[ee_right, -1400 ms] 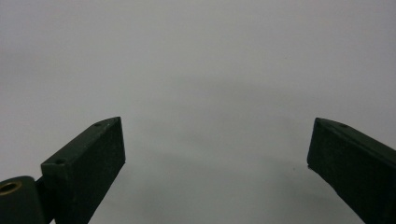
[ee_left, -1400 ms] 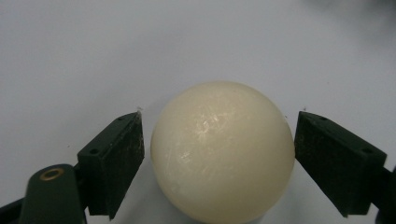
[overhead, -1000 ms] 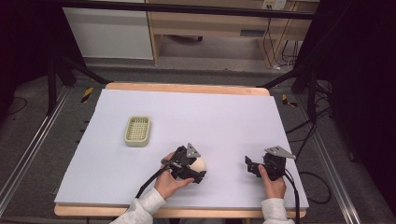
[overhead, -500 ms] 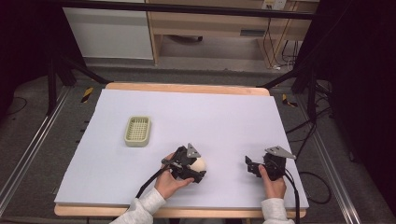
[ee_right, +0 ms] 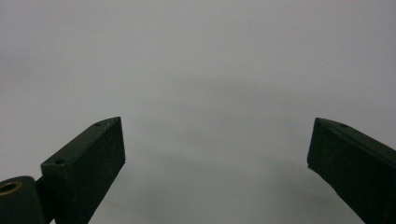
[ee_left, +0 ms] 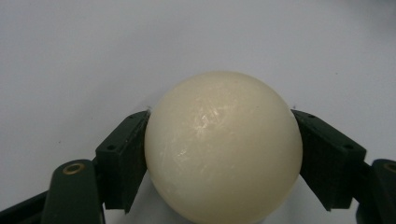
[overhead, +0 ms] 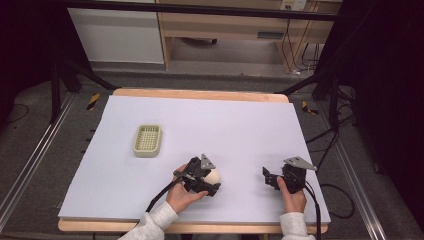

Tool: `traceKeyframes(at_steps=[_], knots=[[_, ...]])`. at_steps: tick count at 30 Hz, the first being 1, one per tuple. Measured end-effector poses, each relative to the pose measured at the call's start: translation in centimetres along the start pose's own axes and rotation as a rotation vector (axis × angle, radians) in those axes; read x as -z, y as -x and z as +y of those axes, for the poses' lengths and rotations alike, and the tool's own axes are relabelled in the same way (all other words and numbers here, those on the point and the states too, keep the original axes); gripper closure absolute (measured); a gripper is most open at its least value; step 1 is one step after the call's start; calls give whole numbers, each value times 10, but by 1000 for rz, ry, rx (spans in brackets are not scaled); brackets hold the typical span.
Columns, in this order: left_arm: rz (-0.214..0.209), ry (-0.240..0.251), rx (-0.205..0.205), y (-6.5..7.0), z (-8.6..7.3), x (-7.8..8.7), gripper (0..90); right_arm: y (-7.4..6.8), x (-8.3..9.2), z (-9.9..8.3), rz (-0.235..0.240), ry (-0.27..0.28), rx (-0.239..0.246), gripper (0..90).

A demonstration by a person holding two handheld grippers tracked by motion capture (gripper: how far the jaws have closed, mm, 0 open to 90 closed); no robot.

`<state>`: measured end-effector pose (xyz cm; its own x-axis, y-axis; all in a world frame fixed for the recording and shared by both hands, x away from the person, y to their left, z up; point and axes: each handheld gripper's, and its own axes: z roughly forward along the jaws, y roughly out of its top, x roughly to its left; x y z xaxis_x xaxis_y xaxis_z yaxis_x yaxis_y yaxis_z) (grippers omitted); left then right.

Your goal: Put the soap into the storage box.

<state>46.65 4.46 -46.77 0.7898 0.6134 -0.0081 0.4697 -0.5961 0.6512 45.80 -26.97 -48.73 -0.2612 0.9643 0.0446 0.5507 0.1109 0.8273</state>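
Cream-coloured, smooth, glossy ball (ee_left: 223,149) sits clamped between the two black jaws of the left gripper (ee_left: 223,156); in the left gripper view both jaw pads press against its sides, one at each flank, and the pale surface of the table lies under and beyond it. In the high view the same ball (overhead: 213,176) shows as a small pale round shape at the tip of the left gripper (overhead: 207,181), near the front middle of the white sheet-covered table (overhead: 210,125), whose wooden edge shows along the far and near sides. The person's left hand (overhead: 181,195) wraps the gripper's body from below, with a light sleeve at the wrist, and a black cable trails from the gripper toward the table's near edge.

The right gripper (overhead: 266,178) is held in the person's right hand (overhead: 291,195) near the front right part of the table, well apart from the ball. Its jaws stand wide apart with nothing between them; the right gripper view (ee_right: 217,154) shows only bare pale surface in the gap. A grey three-cornered plate sits on top of each gripper.

A small, pale green, rectangular plastic basket with a gridded bottom (overhead: 147,140) lies on the left half of the table, farther from the person than the left gripper and apart from it. It looks empty from above.
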Motion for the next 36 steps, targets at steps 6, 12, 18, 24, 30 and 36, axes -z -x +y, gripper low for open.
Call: traceKeyframes(at_steps=[6,12,18,24,30,36], knots=[[2,-2,0,0,0,0,239,0,0,0,2,0,0,46],[2,-4,6,-1,0,1,240,0,0,0,3,0,-1,46],[2,-4,9,-5,0,5,240,1,0,0,5,0,-2,47],[-2,17,7,-7,2,15,241,0,0,0,5,0,-2,47],[4,19,7,-10,1,23,240,0,0,0,4,0,-2,47],[8,29,19,-14,-1,30,240,0,0,0,4,0,-1,47]])
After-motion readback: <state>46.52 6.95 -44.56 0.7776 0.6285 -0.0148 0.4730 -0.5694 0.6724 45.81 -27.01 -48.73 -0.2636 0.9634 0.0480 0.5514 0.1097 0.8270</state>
